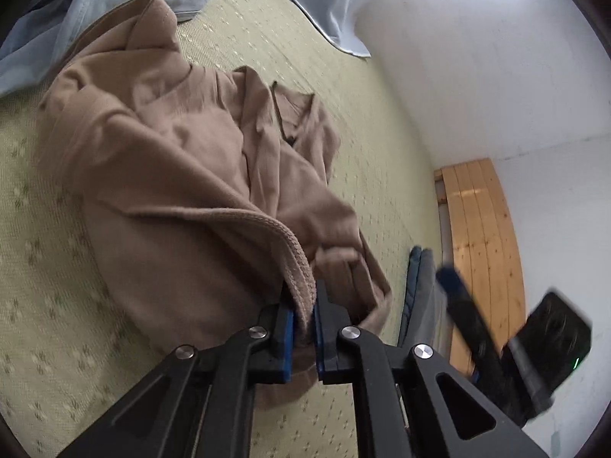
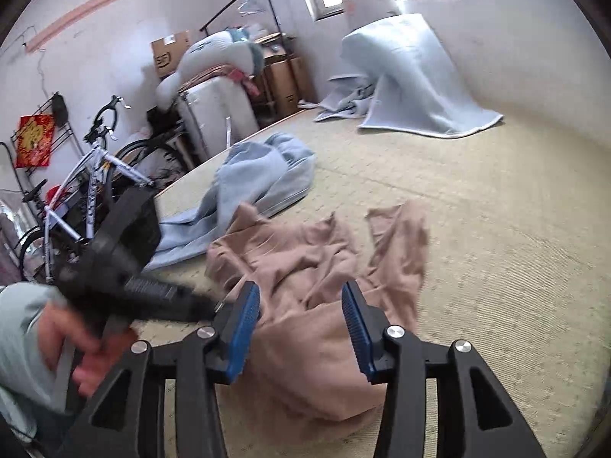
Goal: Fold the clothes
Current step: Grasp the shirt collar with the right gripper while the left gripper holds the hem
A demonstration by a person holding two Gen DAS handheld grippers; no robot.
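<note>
- The left gripper (image 1: 303, 316) is clamped on the ribbed hem of the tan sweater (image 1: 183, 175), which lies rumpled on the green mat (image 1: 49, 305).
- The right gripper (image 2: 301, 328) stands open above it, apparently holding nothing.
- Pulling from one side alone risks dragging the sweater skewed.

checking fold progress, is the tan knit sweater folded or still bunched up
Still bunched: the tan knit sweater lies crumpled, its ribbed hem pinched in the left gripper.

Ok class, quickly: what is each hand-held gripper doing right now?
Left hand-held gripper: shut on the ribbed hem of the tan sweater.
Right hand-held gripper: open, holding nothing, above the sweater.
</note>
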